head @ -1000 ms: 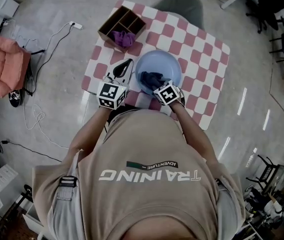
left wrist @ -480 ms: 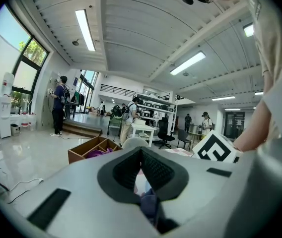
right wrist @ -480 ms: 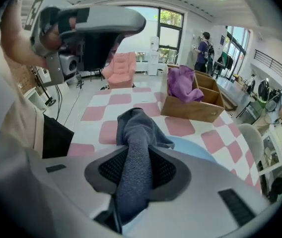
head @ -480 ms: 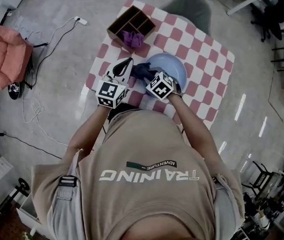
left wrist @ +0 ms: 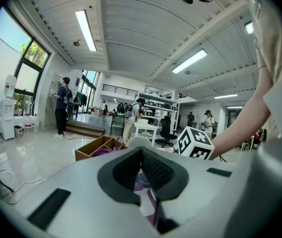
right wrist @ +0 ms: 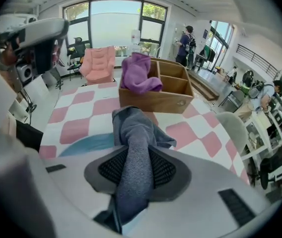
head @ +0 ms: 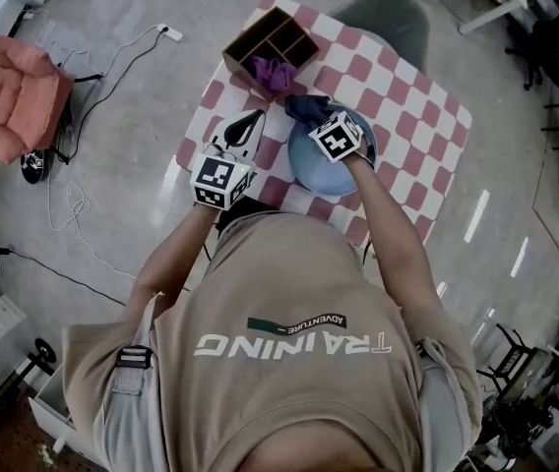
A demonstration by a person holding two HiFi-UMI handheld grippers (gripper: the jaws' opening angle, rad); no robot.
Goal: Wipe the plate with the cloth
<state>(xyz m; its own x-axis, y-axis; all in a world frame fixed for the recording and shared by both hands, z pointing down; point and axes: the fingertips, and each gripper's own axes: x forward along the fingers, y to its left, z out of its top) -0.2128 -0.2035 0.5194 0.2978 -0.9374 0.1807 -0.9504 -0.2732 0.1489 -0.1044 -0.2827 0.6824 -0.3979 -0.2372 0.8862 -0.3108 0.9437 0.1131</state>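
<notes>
Cloth (right wrist: 131, 128) hangs pinched in right gripper (right wrist: 137, 155) above plate's (head: 314, 170) far rim, near box (right wrist: 166, 97); left gripper (left wrist: 142, 157) closed, empty, beside plate.

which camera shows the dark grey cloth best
Right gripper view: the dark grey woven cloth sits large between its jaws. Head view shows only a small dark bunch; left gripper view doesn't show it.

A grey cloth (right wrist: 131, 125) of coarse knit hangs between the black, ribbed pads (right wrist: 165, 170) of the right gripper (right wrist: 136, 150), whose shell looks like matt grey plastic. Beyond it are a bare wooden box (right wrist: 173, 97), soft purple fabric (right wrist: 138, 73), a smooth blue plate (head: 311, 170) and a glossy floor (head: 112, 116).
</notes>
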